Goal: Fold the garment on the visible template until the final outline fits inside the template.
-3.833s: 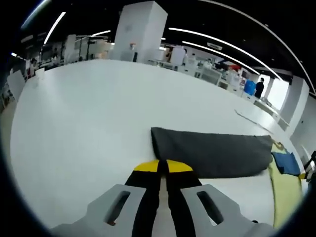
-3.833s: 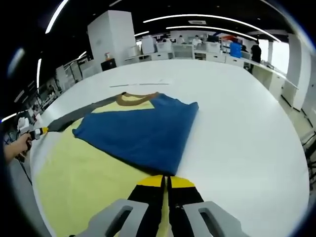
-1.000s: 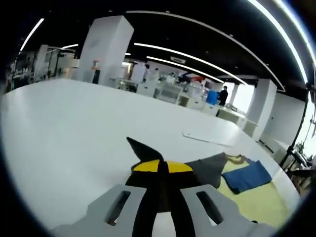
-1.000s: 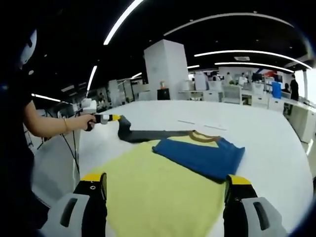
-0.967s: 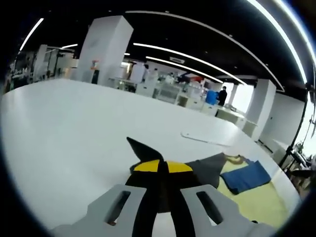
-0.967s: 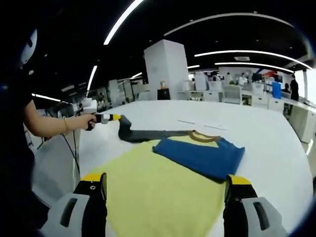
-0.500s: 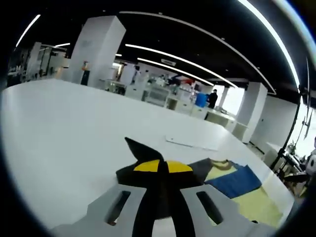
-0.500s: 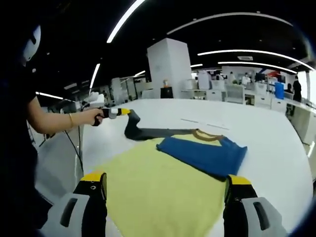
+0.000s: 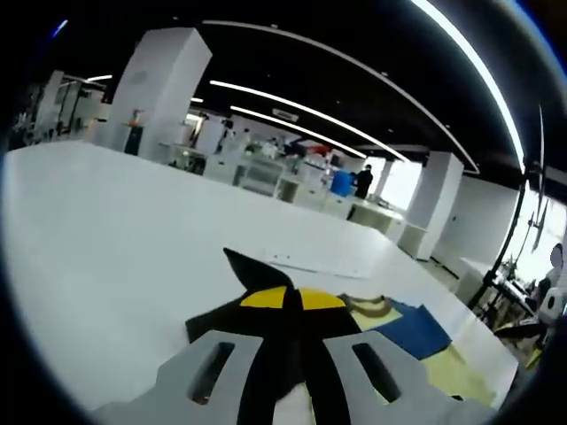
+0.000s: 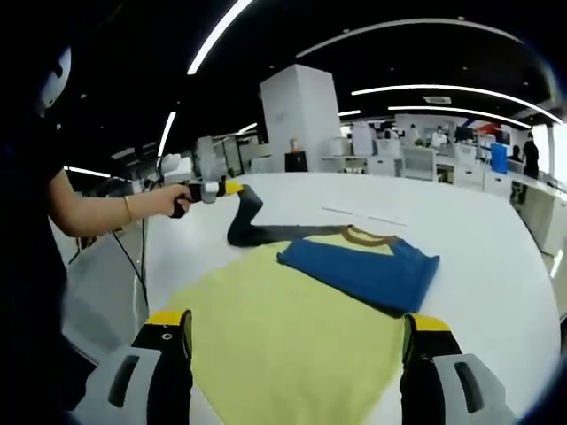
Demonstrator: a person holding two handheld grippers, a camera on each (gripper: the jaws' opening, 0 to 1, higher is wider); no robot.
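A yellow garment [image 10: 292, 310] lies flat on the white table [image 10: 478, 257], with a brown collar [image 10: 359, 235] at its far end. Its blue sleeve [image 10: 363, 270] is folded across the chest. The dark grey sleeve [image 10: 251, 223] rises off the table, and my left gripper [image 10: 221, 188], held in a hand, is shut on its end. In the left gripper view the shut left gripper [image 9: 285, 297] pinches the grey sleeve [image 9: 241, 266], with the blue sleeve [image 9: 409, 331] and collar [image 9: 376, 306] beyond to the right. My right gripper [image 10: 297, 323] hovers open over the garment's near hem.
A thin pale strip [image 10: 359, 215] lies on the table beyond the collar, and is seen in the left gripper view as the strip [image 9: 314, 263]. A person's arm [image 10: 97, 217] reaches in from the left. White pillars, desks and people stand far behind the table.
My left gripper has lifted the grey sleeve higher and carried it toward the garment's body. The right gripper stays open in place; 3.8 s ago it was shut at the blue sleeve's edge.
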